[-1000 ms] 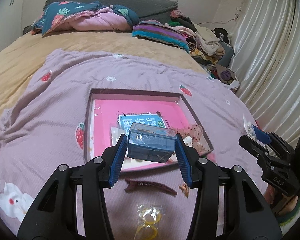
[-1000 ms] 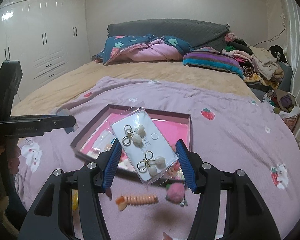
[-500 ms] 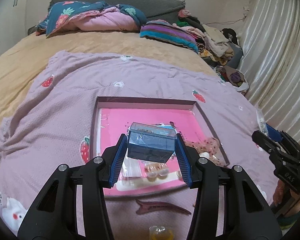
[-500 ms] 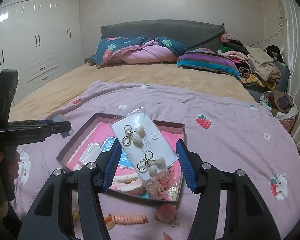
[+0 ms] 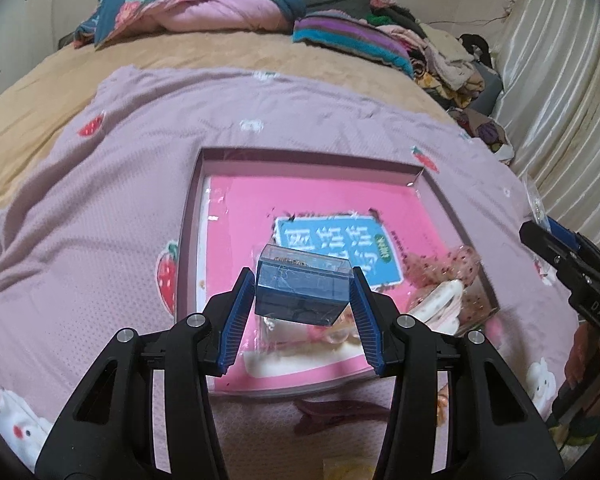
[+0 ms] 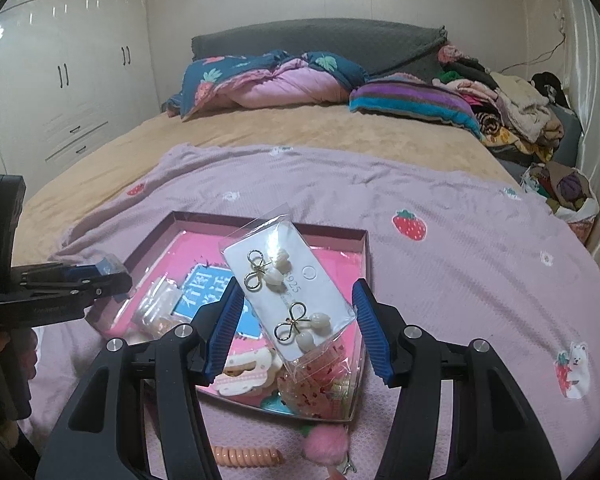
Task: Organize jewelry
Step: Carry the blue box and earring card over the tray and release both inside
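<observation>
Above pink tray: left gripper jaws clamp clear blue box; right gripper jaws pinch bagged bow-earring card.

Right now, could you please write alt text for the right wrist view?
The right hand-held gripper holds a bagged card of bow earrings above a pink-lined tray on a lilac strawberry blanket; the left hand-held gripper is at far left.

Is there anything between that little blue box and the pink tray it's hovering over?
Nothing visible. The left hand-held gripper holds the blue box directly above the tray; only items already lying inside, like the blue card, sit beneath it.
</observation>
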`<state>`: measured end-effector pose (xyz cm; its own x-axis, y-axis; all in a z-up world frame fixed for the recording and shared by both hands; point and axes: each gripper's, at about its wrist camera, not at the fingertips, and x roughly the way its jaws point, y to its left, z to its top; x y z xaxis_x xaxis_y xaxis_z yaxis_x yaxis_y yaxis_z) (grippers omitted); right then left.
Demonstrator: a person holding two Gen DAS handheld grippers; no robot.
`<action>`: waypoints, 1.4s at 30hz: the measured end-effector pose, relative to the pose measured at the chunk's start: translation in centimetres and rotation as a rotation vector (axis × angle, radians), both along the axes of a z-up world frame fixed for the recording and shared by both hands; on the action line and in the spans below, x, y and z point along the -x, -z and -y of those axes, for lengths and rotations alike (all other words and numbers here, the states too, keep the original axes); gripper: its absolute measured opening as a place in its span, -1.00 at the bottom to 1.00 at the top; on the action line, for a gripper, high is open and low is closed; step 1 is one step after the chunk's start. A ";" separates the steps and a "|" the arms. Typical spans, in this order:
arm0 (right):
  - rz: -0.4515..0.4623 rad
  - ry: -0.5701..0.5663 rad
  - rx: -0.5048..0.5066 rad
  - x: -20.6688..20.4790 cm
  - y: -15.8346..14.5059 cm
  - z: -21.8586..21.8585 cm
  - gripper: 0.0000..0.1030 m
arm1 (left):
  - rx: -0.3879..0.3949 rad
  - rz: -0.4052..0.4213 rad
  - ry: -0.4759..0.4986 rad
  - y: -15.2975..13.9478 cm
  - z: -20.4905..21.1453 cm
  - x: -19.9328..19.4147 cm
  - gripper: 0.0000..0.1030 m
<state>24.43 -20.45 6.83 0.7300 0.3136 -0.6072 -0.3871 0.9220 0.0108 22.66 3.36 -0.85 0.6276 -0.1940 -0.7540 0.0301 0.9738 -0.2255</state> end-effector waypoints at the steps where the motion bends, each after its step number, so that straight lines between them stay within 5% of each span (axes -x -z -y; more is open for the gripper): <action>1: -0.005 0.001 0.002 -0.1 0.2 0.0 0.06 | -0.001 -0.008 -0.002 0.4 -0.1 0.0 -0.23; 26: -0.164 0.025 0.034 -2.8 6.6 -0.8 0.12 | 0.007 -0.070 -0.025 3.8 -1.6 0.4 -0.23; 37: -0.167 0.024 -0.005 -1.2 5.7 0.0 0.40 | 0.014 -0.066 -0.039 3.2 -2.0 1.1 -0.22; 42: -0.144 0.034 -0.031 -0.1 4.4 0.8 0.48 | 0.025 -0.058 -0.045 2.5 -2.2 1.5 -0.04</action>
